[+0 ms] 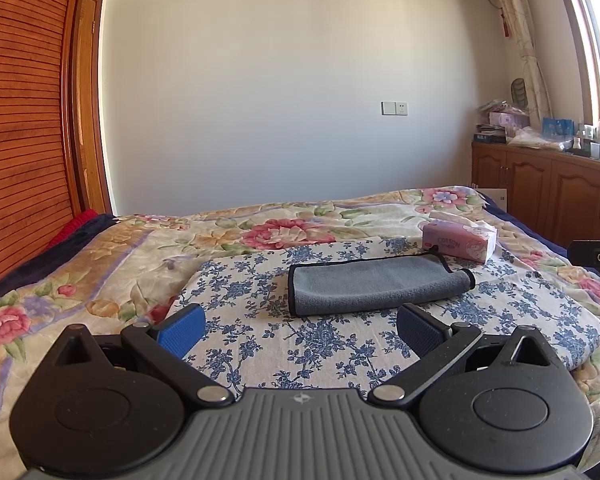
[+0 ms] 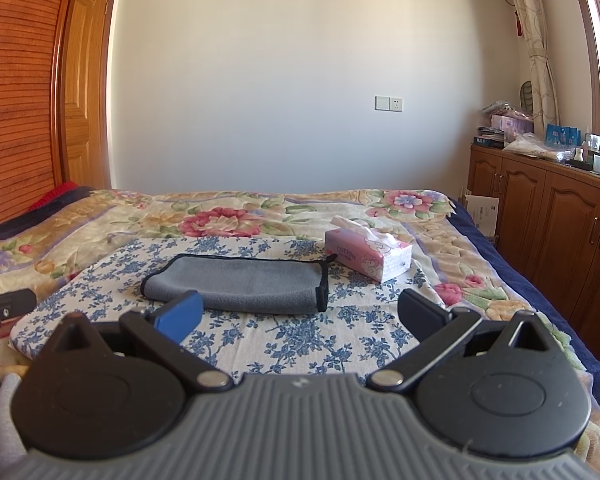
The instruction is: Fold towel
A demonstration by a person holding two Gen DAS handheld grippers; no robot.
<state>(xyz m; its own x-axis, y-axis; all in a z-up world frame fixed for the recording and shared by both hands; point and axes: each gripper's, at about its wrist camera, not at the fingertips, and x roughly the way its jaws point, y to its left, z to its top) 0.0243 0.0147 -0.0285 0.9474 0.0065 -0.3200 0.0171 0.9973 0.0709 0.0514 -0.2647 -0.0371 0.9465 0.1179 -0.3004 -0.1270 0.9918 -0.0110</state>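
Grey folded towel (image 1: 374, 285) lies just ahead of both wide-spread grippers, untouched.

We see a bed (image 2: 480, 248) under a floral quilt (image 2: 220, 216); on it lies a blue-flowered cloth (image 2: 300, 336). A folded grey towel (image 2: 244, 284) rests on that cloth, a pink tissue pack (image 2: 368, 256) just beyond it.
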